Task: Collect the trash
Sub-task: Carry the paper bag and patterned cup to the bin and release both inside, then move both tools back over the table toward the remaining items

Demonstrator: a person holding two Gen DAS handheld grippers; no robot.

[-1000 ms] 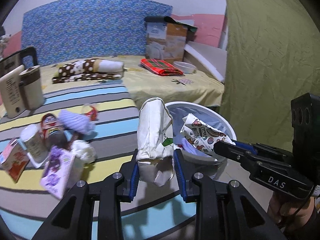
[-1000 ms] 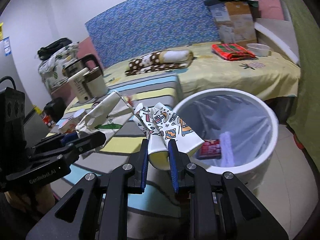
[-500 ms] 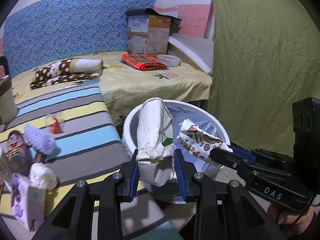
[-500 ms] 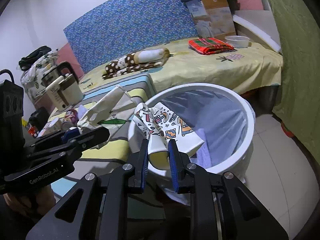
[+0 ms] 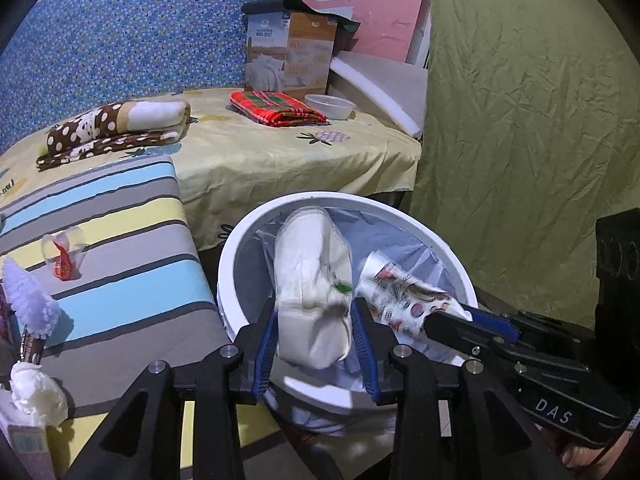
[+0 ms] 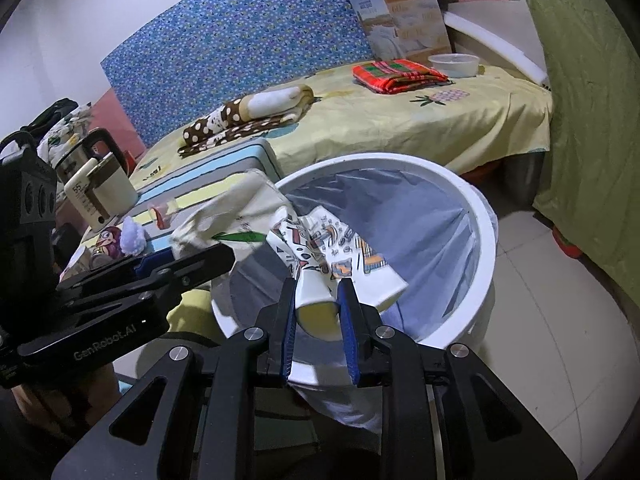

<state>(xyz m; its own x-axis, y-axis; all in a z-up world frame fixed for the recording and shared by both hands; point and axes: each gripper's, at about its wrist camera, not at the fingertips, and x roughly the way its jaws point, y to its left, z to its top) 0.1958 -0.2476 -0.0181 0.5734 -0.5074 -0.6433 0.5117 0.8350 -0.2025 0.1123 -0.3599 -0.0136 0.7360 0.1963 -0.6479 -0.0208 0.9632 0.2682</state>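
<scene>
Your left gripper point(image 5: 314, 340) is over the near rim of the bin point(image 5: 240, 240), and the bag point(image 5: 312, 280) stands between its blue pads. The jaws have just been opening. The picture is blurred here; the left pad seems to have a thin gap to the bag and the right pad is at its side, so I cannot tell if the bag is gripped or already free. The bag points up and away, above the open bin.

Your right gripper point(image 6: 318, 320) is clamped on the cup point(image 6: 320, 280), a crushed paper cup with colourful prints. Its jaws are close together and the pads press the cup's flattened end. The printed part of the cup reaches forward over the inside of the bin.

The two grippers are side by side, with the bag to the left of the cup, very near but I cannot tell if they touch. The bin is white with a pale liner point(image 6: 420, 220) and it stands on the floor point(image 6: 540, 320) beside the striped cushion point(image 5: 100, 248).

On the cushion lie more small things, well apart from the bin.
</scene>
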